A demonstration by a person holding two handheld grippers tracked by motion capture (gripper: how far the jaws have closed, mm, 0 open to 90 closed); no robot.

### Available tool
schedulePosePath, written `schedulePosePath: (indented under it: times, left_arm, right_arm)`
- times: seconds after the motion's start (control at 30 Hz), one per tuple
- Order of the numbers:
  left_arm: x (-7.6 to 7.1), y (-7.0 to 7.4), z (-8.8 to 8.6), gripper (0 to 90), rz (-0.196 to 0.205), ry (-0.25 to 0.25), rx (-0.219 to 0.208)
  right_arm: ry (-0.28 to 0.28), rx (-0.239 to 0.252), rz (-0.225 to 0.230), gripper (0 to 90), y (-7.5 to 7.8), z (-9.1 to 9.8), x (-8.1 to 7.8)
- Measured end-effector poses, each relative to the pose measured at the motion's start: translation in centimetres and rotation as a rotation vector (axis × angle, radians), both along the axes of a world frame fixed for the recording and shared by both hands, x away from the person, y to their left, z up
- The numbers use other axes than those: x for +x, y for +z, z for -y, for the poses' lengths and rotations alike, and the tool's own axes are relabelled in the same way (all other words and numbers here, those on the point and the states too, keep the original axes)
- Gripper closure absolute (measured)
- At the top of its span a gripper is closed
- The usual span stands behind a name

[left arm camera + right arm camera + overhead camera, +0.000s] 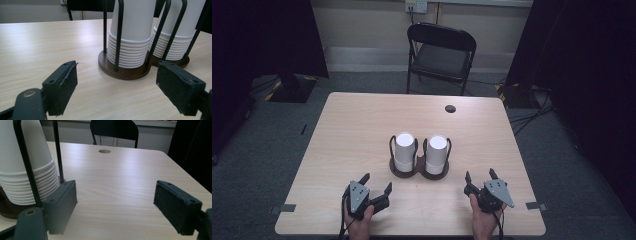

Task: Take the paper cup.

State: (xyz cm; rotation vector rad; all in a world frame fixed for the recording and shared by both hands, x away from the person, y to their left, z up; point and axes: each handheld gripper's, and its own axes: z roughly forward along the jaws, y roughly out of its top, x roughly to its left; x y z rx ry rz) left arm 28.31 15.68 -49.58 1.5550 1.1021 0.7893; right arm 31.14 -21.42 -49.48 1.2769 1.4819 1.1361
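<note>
Two stacks of upturned paper cups sit in a wire holder at the middle of the counter. Both the left gripper and right gripper rest near the front edge, jaws apart and empty. To lift a cup cleanly, approach the top one from the side and squeeze lightly.

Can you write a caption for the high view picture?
Two open tools wait beside two stacks of paper cups.
</note>
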Motion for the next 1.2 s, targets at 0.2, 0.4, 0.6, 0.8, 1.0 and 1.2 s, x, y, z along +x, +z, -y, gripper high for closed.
schedulePosePath:
  times: [0.2,0.4,0.6,0.8,1.0,1.2]
  left_arm:
    - [0.0,0.0,0.3,17.8,0.003,0.006,0.030]
    - [0.9,0.1,0.2,25.0,-0.056,-0.033,0.019]
    - [1.3,0.1,1.0,23.5,-0.029,-0.021,0.077]
    - [0.8,0.0,0.4,21.4,0.026,-0.015,0.022]
    - [0.2,-0.1,0.4,19.1,0.079,0.005,0.014]
    - [0.4,-0.1,0.2,19.1,0.065,-0.004,-0.009]
  right_arm:
    - [-0.053,0.005,0.031,18.7,-0.1,-0.3,-0.4]
    - [0.007,0.041,-0.028,18.3,0.1,-0.2,0.0]
    - [0.062,0.046,-0.053,15.7,0.2,-0.5,0.2]
    - [0.122,0.051,-0.042,16.9,1.2,-0.9,0.2]
    - [0.208,0.091,-0.043,19.8,1.7,-1.3,0.6]
    - [0.263,0.114,-0.031,22.5,2.6,-1.9,0.9]
